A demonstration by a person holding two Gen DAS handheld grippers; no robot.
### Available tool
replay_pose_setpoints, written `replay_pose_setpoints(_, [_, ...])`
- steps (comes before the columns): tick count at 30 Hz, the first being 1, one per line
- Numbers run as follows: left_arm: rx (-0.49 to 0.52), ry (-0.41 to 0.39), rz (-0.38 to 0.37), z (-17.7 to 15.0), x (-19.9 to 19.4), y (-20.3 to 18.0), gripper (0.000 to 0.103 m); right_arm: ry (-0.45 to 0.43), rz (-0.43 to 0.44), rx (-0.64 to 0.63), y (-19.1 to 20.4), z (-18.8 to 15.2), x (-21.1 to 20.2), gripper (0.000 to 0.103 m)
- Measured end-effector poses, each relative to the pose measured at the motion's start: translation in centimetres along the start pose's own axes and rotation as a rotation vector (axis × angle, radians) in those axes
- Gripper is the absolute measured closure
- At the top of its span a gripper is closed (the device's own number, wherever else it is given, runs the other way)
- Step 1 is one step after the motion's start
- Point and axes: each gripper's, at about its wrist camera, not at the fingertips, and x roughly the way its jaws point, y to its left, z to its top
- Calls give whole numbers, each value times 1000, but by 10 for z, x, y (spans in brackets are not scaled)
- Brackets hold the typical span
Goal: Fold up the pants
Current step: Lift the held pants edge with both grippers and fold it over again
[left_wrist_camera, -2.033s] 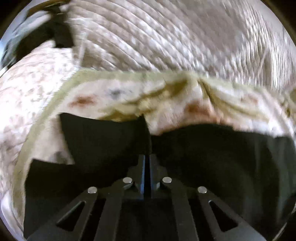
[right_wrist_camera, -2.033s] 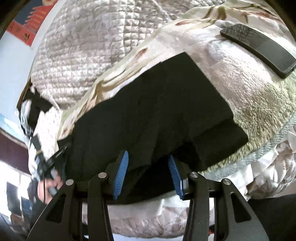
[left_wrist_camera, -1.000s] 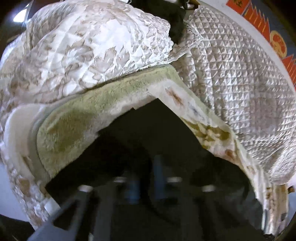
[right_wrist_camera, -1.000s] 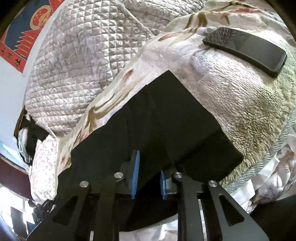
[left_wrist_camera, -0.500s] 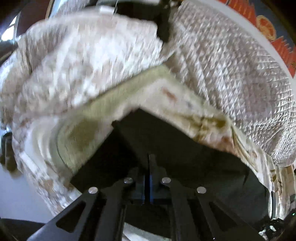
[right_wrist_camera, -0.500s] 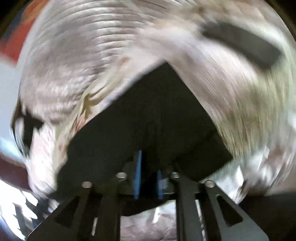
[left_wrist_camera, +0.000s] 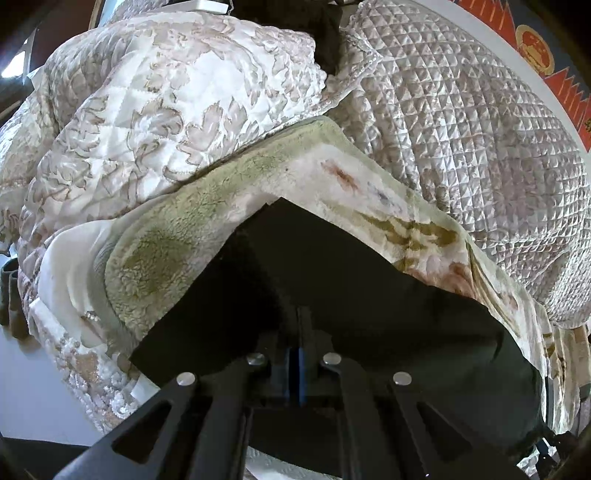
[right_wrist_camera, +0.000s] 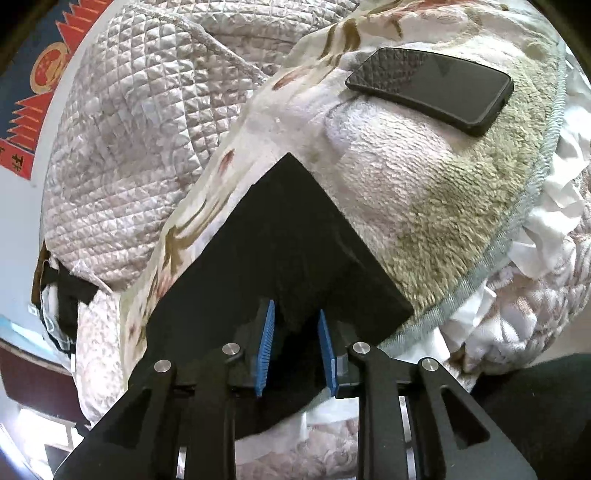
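The black pants (left_wrist_camera: 351, 288) lie folded on a fleece floral blanket (left_wrist_camera: 173, 236) on the bed. In the left wrist view my left gripper (left_wrist_camera: 300, 332) is shut, its blue pads pressed together on the near edge of the pants. In the right wrist view the pants (right_wrist_camera: 280, 236) show as a flat folded stack with a sharp far corner. My right gripper (right_wrist_camera: 294, 339) is open, its blue pads (right_wrist_camera: 266, 339) standing apart on either side of the near fold of the cloth.
A black phone (right_wrist_camera: 430, 88) lies on the blanket beyond the pants to the right. Quilted bedspreads (left_wrist_camera: 461, 122) (right_wrist_camera: 140, 122) are heaped behind. A dark garment (left_wrist_camera: 317, 22) lies at the far end. White crumpled cloth (right_wrist_camera: 546, 229) hangs off the bed edge.
My right gripper, shut on the pants' edge half a second ago, has opened. My left gripper stays shut on the cloth. Both views have stopped swinging.
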Motion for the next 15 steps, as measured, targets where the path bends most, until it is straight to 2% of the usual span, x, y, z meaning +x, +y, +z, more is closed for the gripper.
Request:
replay_pose_setpoints(2, [2, -1, -3, 1, 0, -1, 99, -21, -2, 4, 0, 3, 3, 79])
replay_pose_setpoints(4, [4, -5, -6, 2, -2, -2, 99, -43, -1, -6, 0, 7, 4, 93])
replay_pose_setpoints(9, [-13, -43, -31, 7, -28, -1, 99, -91, 71, -66, 18, 4, -31, 95])
replay_pose_setpoints(12, [18, -29, 7, -2, -28, -1, 99, -76, -3, -81, 13, 2, -31, 95])
replay_pose_setpoints(15, [9, 55, 52, -12, -10, 6, 99, -22, -66, -38, -6, 0, -14, 94])
